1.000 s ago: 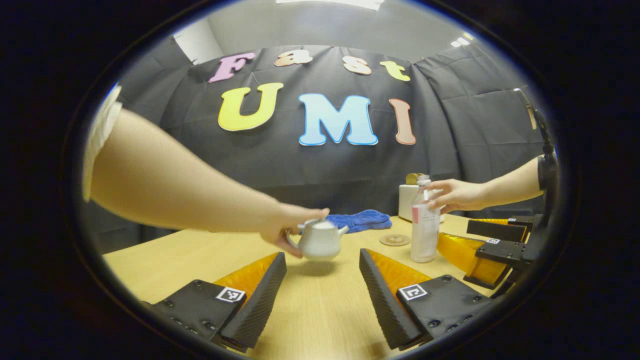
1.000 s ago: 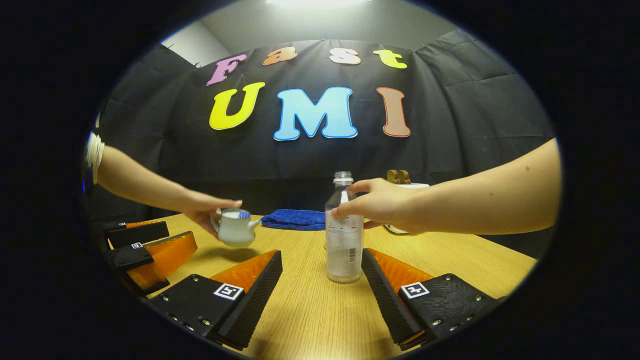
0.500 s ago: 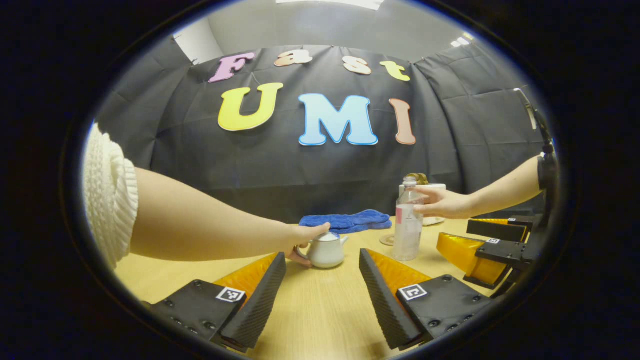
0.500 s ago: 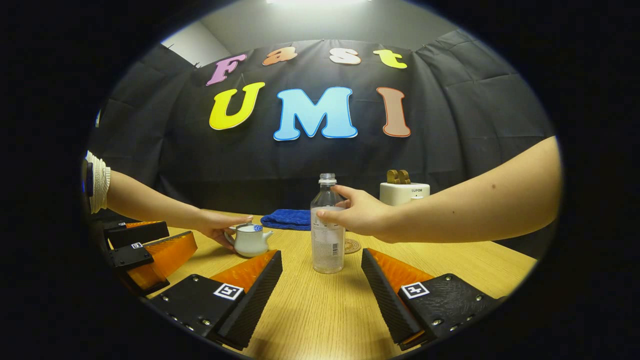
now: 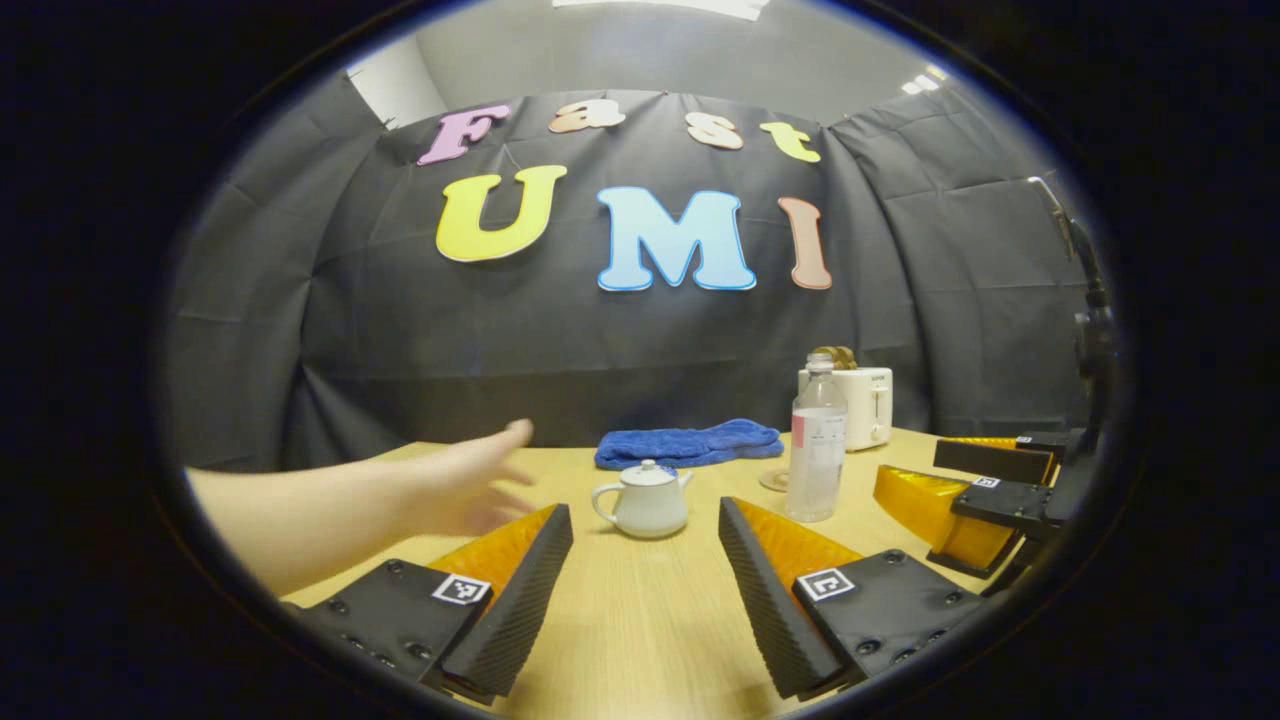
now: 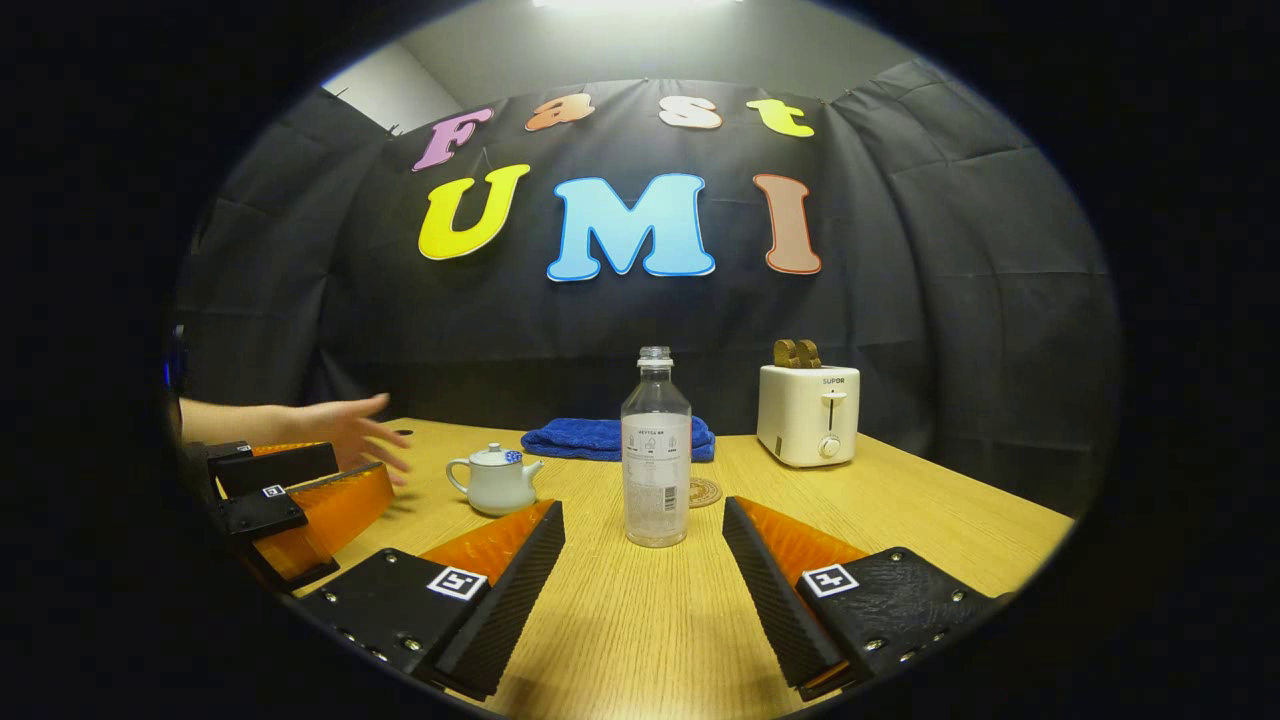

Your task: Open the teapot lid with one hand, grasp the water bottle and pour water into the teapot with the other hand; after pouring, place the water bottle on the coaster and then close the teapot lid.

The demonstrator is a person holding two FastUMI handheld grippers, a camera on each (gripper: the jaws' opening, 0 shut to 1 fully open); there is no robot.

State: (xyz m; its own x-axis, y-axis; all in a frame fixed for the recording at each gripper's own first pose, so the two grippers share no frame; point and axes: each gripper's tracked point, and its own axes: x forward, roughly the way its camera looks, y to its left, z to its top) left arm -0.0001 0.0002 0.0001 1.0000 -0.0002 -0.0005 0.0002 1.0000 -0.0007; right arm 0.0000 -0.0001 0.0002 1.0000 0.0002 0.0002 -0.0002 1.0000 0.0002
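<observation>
A white teapot (image 5: 645, 498) stands on the wooden table (image 5: 620, 620) with its lid on, just beyond my left gripper (image 5: 643, 540), which is open and empty. The teapot (image 6: 495, 480) also sits left of centre in the right gripper view. A clear uncapped water bottle (image 6: 655, 450) stands upright just ahead of my right gripper (image 6: 644, 555), also open and empty. The round coaster (image 6: 703, 491) lies behind and right of the bottle. In the left gripper view the bottle (image 5: 816, 440) is to the right of the teapot, partly covering the coaster (image 5: 772, 480).
A bare hand (image 5: 450, 490) hovers left of the teapot, touching nothing. A blue cloth (image 6: 600, 438) and a white toaster (image 6: 808, 413) stand at the back. The right gripper (image 5: 985, 500) rests at the right of the left gripper view, and the left gripper (image 6: 290, 500) at the left of the right gripper view.
The two hands set the teapot and the bottle down and let go. The hand on the bottle has left the views; the other has drawn back to the left.
</observation>
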